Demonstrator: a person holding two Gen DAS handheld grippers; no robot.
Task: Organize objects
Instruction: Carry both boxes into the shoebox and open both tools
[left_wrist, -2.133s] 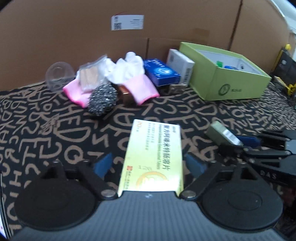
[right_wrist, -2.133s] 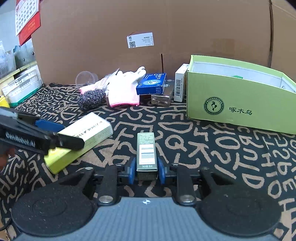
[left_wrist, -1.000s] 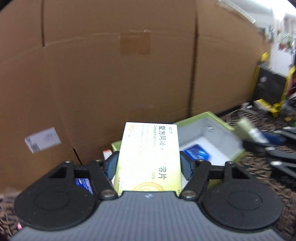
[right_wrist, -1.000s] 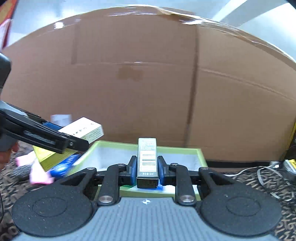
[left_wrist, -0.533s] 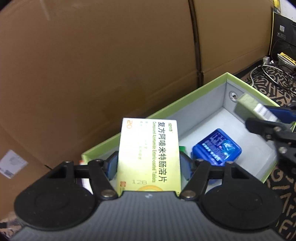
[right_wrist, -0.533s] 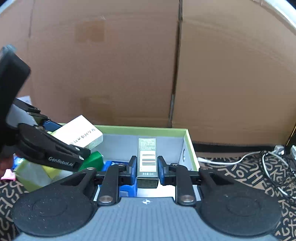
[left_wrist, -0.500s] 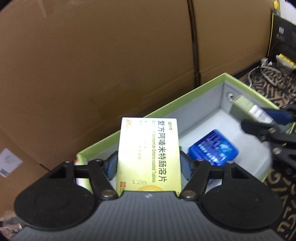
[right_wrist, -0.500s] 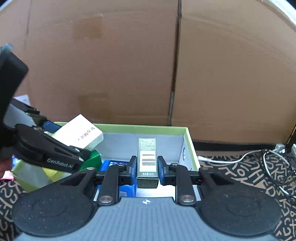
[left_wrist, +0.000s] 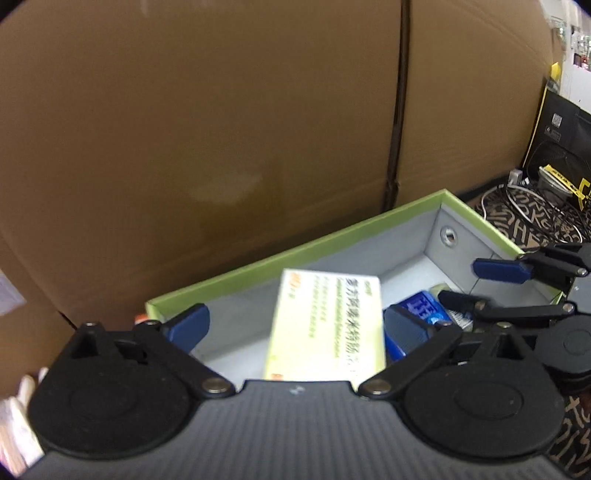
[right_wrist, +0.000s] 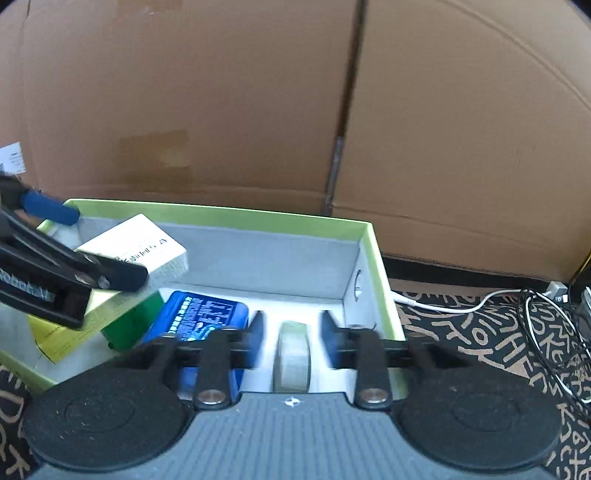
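- Cardboard wall (right_wrist: 258, 110) all along the back, patterned black-and-tan cloth (right_wrist: 480, 332) underneath, green box (right_wrist: 373, 236) with a grey lining in the middle.
- Far left, on the left wrist view: left gripper (left_wrist: 295, 325) over the left half of the box, blue pads (left_wrist: 186, 326) now spread wide and clear of the yellow medicine carton (left_wrist: 327, 328); half a second ago clamped tight on it.
- Carton blurred and slightly tilted, apparently dropping free into the box; on the right wrist view seen as a white-and-yellow carton (right_wrist: 136, 251) resting askew on a green item (right_wrist: 129, 328) by the left wall.
- Long axis of the carton roughly front to back along the left gripper's fingers, printed face up, far end tipped up a little.
- Middle: blue blister pack (right_wrist: 199, 314) flat on the box floor, just beside the green item.
- Right of that: right gripper (right_wrist: 291, 338) also opened, pads well apart from the small pale-green carton (right_wrist: 291, 354); pinched upright between them a moment earlier.
- Small carton smeared by motion, so exact lie hard to tell; seemingly on the white floor near the right wall, long axis pointing away from the camera.
- Meaning for the task, as a judgement: both items released inside the box, this pair of placements essentially done; next likely need is to lift both grippers clear without nudging the tilted yellow carton.
- Far right: white cable (right_wrist: 443, 306) and dark cords on the cloth outside the box, well apart from the work.
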